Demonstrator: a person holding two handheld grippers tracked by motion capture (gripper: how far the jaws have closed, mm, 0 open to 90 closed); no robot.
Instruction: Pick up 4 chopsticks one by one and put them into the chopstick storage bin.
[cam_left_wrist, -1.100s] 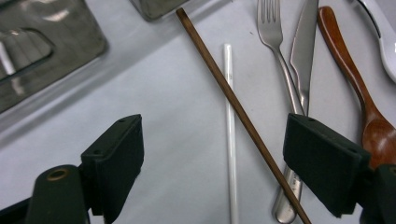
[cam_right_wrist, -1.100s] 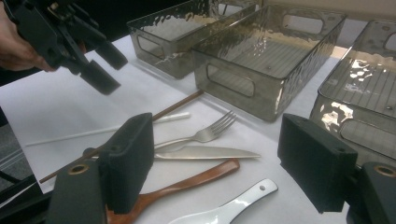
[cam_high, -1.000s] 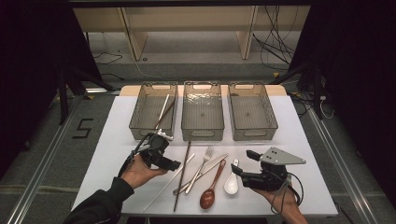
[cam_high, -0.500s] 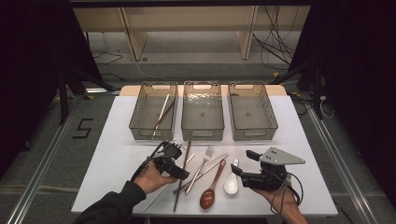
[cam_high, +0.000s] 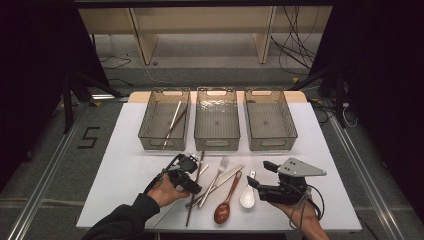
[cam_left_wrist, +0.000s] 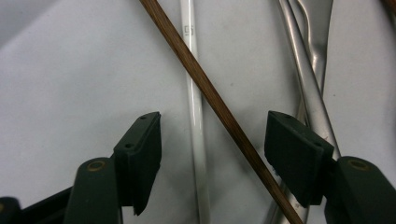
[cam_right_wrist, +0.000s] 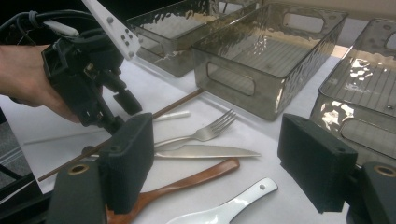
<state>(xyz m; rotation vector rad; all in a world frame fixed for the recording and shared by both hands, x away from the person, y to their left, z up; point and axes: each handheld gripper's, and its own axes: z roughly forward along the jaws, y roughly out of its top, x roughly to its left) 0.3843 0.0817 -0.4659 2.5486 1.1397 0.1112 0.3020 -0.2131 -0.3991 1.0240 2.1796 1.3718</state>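
My left gripper (cam_high: 189, 172) hangs over the cutlery pile; its jaws, just narrowing, straddle without touching the white chopstick (cam_left_wrist: 195, 116), running six to twelve o'clock, and the brown chopstick (cam_left_wrist: 219, 109), crossing it eleven to five. My right gripper (cam_high: 256, 175), at three o'clock, rests wide open, empty.

Bare bench (cam_high: 125, 175) lies open left of the left hand-held gripper (cam_high: 192, 181). To its right, crossed chopsticks (cam_left_wrist: 215, 102), fork (cam_high: 216, 175), knife (cam_high: 227, 176) and spoons (cam_high: 247, 192) crowd the near middle; three bins (cam_high: 217, 122) wall the far side.
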